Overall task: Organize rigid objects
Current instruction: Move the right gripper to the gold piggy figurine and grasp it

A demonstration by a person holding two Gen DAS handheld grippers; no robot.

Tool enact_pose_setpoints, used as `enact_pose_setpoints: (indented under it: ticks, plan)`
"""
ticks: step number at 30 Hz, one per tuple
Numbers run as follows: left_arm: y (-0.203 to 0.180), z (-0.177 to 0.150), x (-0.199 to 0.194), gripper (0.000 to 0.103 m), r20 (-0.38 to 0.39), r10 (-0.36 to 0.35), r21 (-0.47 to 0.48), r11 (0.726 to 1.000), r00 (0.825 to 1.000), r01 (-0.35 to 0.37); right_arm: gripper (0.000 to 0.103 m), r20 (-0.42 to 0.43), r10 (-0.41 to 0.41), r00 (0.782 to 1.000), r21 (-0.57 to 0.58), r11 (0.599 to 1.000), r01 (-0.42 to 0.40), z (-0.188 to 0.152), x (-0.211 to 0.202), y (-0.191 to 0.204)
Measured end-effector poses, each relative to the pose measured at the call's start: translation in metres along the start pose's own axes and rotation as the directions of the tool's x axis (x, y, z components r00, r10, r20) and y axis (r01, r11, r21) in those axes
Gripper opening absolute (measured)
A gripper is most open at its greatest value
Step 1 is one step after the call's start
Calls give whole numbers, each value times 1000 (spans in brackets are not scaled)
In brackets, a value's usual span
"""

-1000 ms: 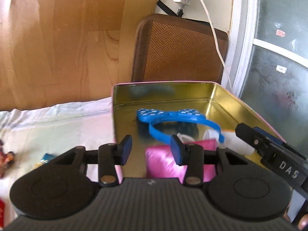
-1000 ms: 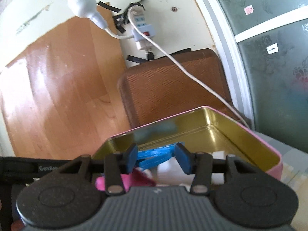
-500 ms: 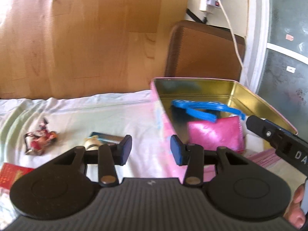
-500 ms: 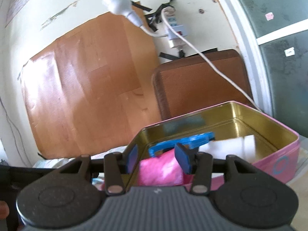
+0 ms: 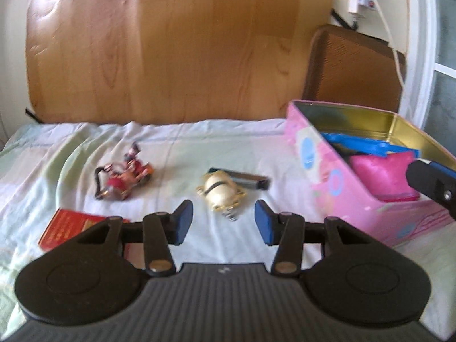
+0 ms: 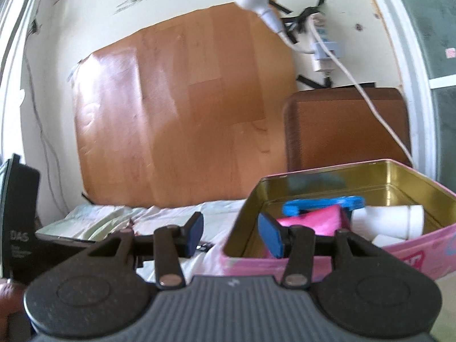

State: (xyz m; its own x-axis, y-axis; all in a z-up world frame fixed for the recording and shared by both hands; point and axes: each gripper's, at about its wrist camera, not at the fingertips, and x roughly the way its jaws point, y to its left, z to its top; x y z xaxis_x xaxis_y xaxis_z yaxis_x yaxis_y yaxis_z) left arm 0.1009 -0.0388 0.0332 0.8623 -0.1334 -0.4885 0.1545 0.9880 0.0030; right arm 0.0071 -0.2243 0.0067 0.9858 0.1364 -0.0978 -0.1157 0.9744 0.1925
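Observation:
A pink tin box [image 5: 327,176] with a gold inside stands on the bed at the right; it holds a blue headband [image 5: 367,144] and a pink pouch [image 5: 382,171]. In the right wrist view the same tin [image 6: 421,245] also holds white tubes [image 6: 387,218]. A cream figurine [image 5: 223,191], a red toy vehicle [image 5: 125,178], a dark flat bar [image 5: 248,178] and a red booklet [image 5: 68,223] lie on the sheet. My left gripper [image 5: 219,222] hangs just short of the figurine, its jaws opening with nothing between them. My right gripper [image 6: 230,235] stands open and empty at the tin's near-left corner.
A pale crumpled sheet [image 5: 171,148] covers the bed. A wooden panel [image 5: 171,45] and a brown cushion [image 5: 353,68] stand against the wall behind. A white cable [image 6: 370,97] hangs down towards the tin. The other gripper's dark body [image 5: 430,182] juts in at the right.
Both views have swung left, away from the tin. In the left wrist view the tin has slid to the right edge and the toys on the sheet have come into view. The left jaws stand slightly wider.

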Motion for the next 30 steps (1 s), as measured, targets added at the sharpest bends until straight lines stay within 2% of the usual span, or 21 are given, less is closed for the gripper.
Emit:
enact_pose_setpoints:
  ticks: [13,21,30]
  plan:
    - [36,-15,11,51,-32,65,-45,997,997,-66,45,-90,83,993,-104,990,-92,-19,13,46]
    - [52,-18,21,51,-59,82,-72,994,995,-86,45,-145,102,984,-115,986,-119,-29,25,54]
    - [55,-19,27,52,-49,98,-55,993,994,-101,45,-193,114,975,-102,986,-135,-33,39,55]
